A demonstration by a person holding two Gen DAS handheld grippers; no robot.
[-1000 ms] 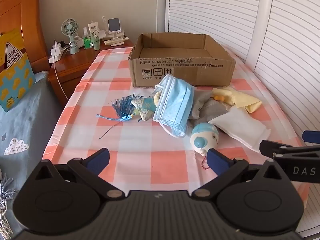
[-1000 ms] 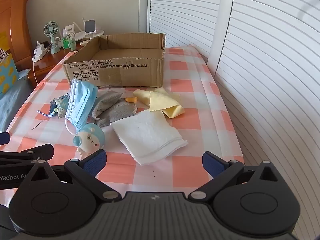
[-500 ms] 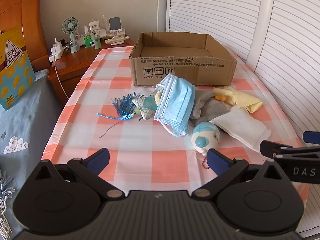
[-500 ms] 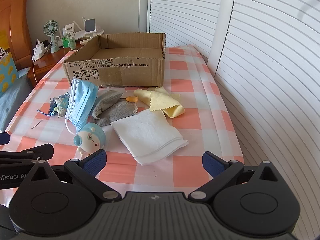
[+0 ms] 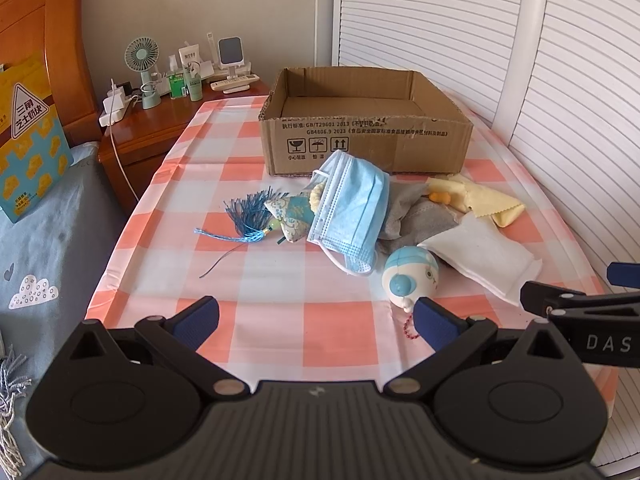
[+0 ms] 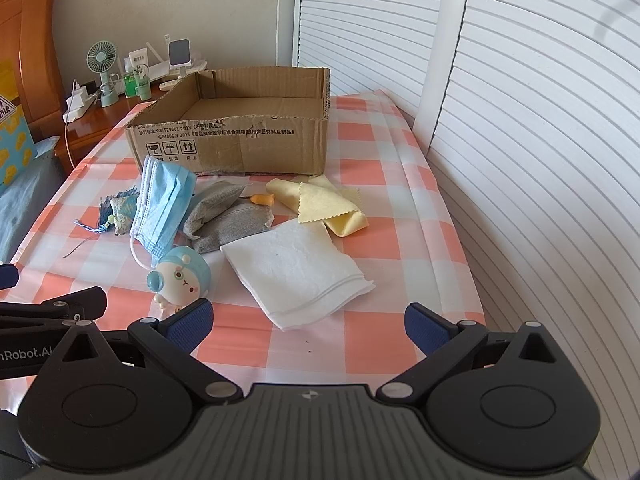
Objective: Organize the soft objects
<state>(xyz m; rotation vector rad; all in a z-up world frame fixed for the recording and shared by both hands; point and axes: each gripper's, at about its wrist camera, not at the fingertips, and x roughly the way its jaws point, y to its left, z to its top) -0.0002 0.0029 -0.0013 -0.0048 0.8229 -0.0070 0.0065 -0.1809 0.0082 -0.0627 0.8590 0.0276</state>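
Soft things lie in a heap on the checked tablecloth [image 5: 280, 320] in front of an empty cardboard box [image 5: 364, 136] [image 6: 240, 144]: a blue face mask [image 5: 352, 212] [image 6: 164, 204], a blue tasselled sachet [image 5: 280, 216] [image 6: 114, 212], grey pouches [image 6: 228, 220], a yellow cloth [image 6: 324, 208], a folded white cloth [image 6: 296, 268] [image 5: 484, 256] and a round blue-and-white toy [image 5: 410, 278] [image 6: 182, 278]. My left gripper [image 5: 316, 320] is open and empty, short of the heap. My right gripper [image 6: 308, 320] is open and empty, just before the white cloth.
A wooden nightstand [image 5: 160, 132] with a small fan [image 5: 142, 68], bottles and chargers stands at the back left. A bed with blue bedding [image 5: 40, 240] lies along the left. White louvred doors [image 6: 520, 120] run along the right edge of the table.
Both views have drifted slightly; the heap and box sit a little farther up in the frames. Nothing on the table has moved and both grippers stay open.
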